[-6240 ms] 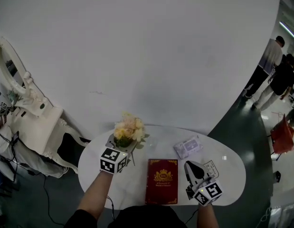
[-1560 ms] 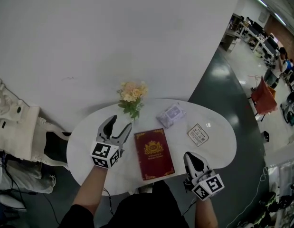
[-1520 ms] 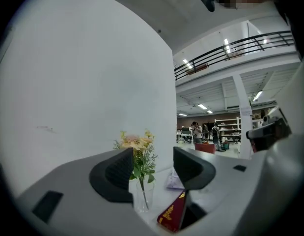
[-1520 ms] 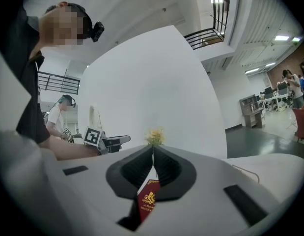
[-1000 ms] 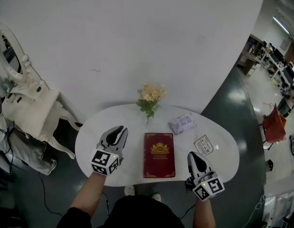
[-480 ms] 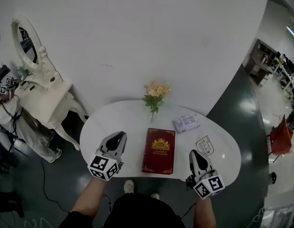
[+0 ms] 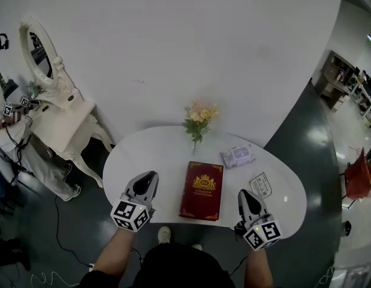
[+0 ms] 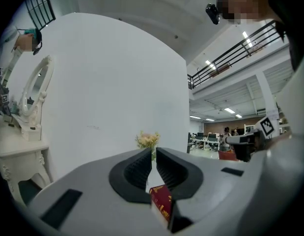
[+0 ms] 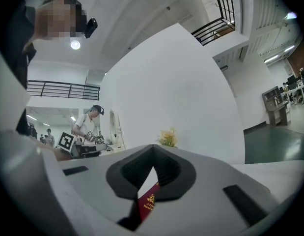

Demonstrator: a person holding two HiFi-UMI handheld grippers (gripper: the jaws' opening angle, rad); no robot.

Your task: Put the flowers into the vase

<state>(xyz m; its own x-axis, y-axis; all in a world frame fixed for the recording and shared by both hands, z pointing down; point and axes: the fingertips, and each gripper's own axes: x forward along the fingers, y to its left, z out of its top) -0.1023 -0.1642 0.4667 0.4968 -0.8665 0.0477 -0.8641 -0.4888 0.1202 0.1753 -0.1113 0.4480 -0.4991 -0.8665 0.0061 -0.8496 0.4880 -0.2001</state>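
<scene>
flowers (image 7: 199, 114) are standing upright at the far side of the tabletop (image 7: 150, 153), just past the red book (image 7: 201, 191). left gripper (image 7: 150, 176) jaws have just been closing, basically together now with nothing between them. right gripper (image 7: 244, 194) jaws together too, empty.

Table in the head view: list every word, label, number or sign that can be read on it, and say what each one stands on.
No text on it can be read.
Red book: gold crest and gold lettering on the cover, too small to read.
Card: dark print on a pale face, too small to read.
Packet: printed wrapper, blurred.
</scene>
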